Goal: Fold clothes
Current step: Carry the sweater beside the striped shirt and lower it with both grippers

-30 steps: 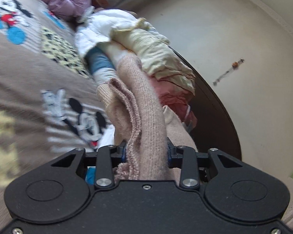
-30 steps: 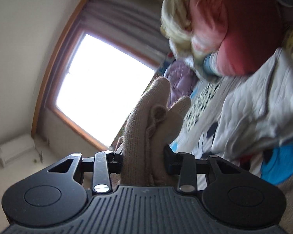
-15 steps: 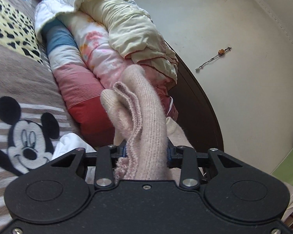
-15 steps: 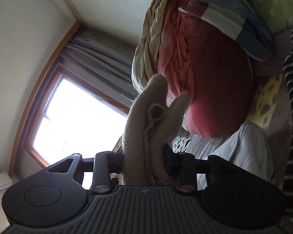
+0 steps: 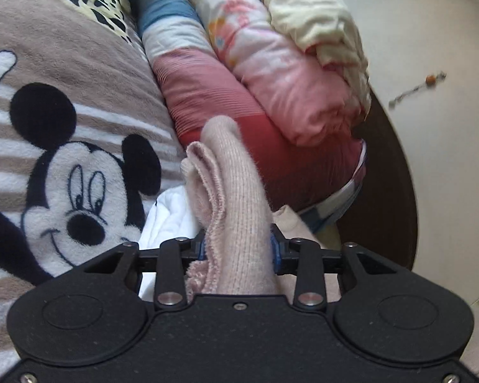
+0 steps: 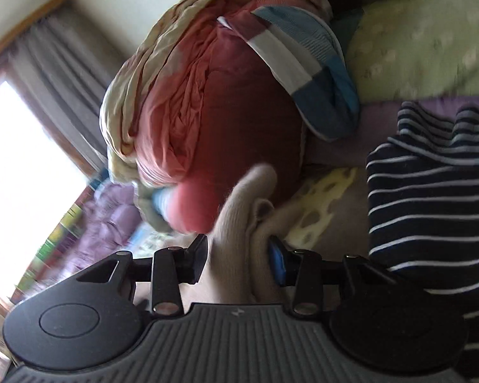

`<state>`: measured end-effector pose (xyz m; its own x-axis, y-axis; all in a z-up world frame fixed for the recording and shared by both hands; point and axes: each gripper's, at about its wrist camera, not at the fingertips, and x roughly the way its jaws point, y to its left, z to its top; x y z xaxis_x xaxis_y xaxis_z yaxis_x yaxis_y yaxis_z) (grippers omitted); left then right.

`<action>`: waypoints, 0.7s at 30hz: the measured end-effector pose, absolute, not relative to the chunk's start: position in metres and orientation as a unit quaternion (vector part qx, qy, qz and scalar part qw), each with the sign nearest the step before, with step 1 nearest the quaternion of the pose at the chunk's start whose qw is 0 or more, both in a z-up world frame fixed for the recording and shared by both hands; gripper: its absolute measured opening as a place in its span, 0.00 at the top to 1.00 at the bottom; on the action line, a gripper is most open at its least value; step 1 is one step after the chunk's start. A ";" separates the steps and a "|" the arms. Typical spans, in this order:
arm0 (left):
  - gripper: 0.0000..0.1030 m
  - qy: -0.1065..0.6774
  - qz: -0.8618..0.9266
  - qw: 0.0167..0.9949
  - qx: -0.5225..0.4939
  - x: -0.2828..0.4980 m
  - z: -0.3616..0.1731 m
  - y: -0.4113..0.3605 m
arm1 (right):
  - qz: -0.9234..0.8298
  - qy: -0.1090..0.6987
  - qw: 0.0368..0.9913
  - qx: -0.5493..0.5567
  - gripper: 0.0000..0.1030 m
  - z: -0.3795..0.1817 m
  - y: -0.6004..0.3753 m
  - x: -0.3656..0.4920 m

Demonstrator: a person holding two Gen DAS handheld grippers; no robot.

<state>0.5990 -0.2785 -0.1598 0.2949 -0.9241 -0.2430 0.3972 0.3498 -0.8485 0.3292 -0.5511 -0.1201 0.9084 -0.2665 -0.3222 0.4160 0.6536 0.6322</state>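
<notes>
Knit sweater [image 5: 236,210], pink and fuzzy, is bunched in folds and pinched in the left gripper [image 5: 238,245]; the right gripper [image 6: 239,260] clamps another part of it. Ahead lies a rolled quilt [image 5: 226,95], left a fleece blanket [image 5: 79,73].

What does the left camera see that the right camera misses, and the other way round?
Only the left wrist view shows the cartoon mouse blanket, a white garment beside the gripper, and the dark headboard against the wall.

Only the right wrist view shows the window, grey curtain, striped top and green pillow.

Both show the rolled quilt and a beige knit sweater, clamped by the left gripper and the right gripper.
</notes>
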 end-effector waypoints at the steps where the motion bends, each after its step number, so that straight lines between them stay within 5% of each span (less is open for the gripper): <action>1: 0.67 0.377 -0.459 0.730 -0.339 0.597 -0.158 -0.278 | -0.194 0.099 0.911 0.351 0.59 -0.117 -0.548 0.330; 9: 0.63 0.347 -0.438 0.772 -0.303 0.581 -0.140 -0.264 | -0.195 0.086 0.952 0.217 0.58 -0.093 -0.534 0.335; 12: 0.63 0.275 -0.430 0.824 -0.245 0.561 -0.108 -0.254 | -0.157 0.106 0.962 0.196 0.58 -0.096 -0.532 0.347; 21: 0.63 0.276 -0.453 0.846 -0.048 0.551 -0.098 -0.327 | -0.163 0.155 0.958 0.176 0.55 -0.115 -0.527 0.362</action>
